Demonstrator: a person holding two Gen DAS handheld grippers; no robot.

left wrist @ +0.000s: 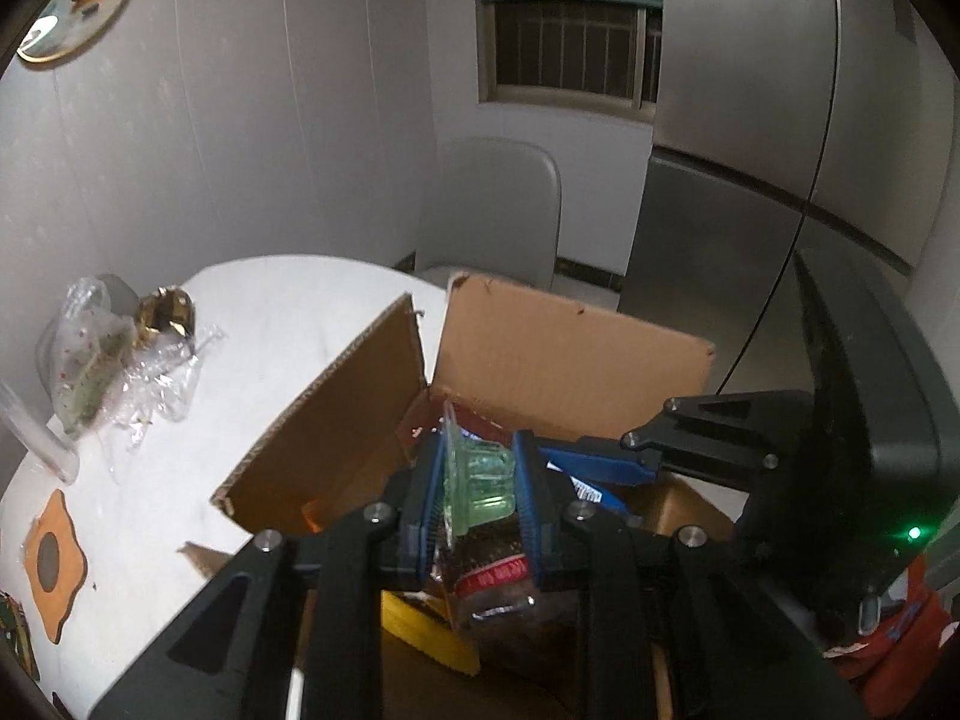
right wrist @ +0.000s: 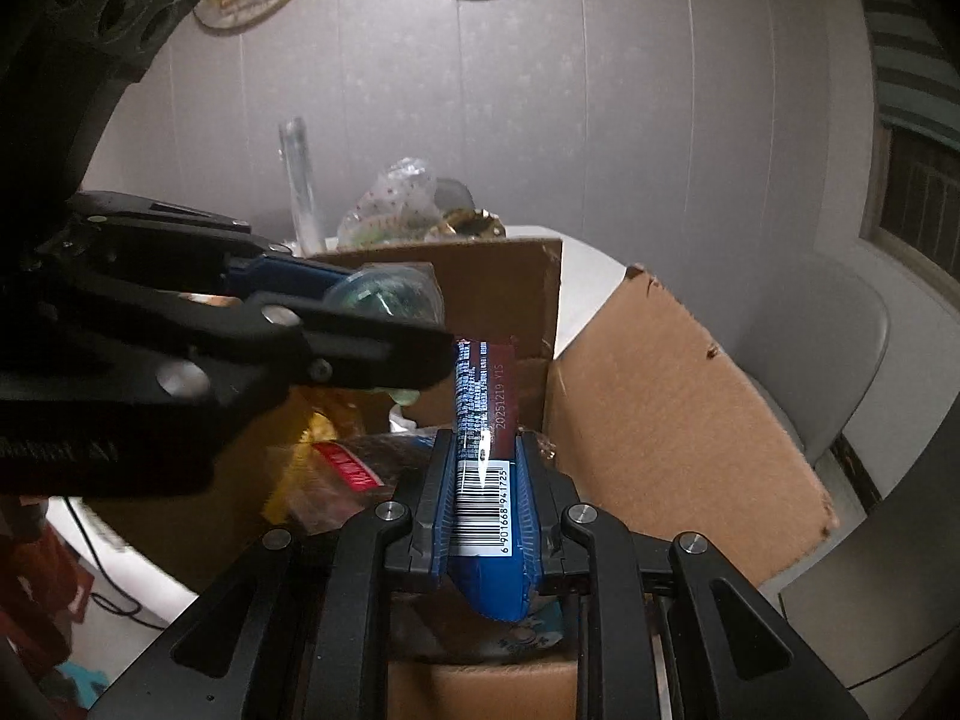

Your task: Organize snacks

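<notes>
My left gripper is shut on a green jelly cup and holds it above the open cardboard box. It also shows in the right wrist view with the jelly cup. My right gripper is shut on a blue snack pack with a barcode, held over the box. The right gripper reaches into the box from the right in the left wrist view. Inside the box lie a clear bag with a red label and a yellow pack.
The box stands on a white round table. Plastic bags with snacks, a gold item and a clear tube sit at the table's far side. A grey chair and a steel fridge stand beyond.
</notes>
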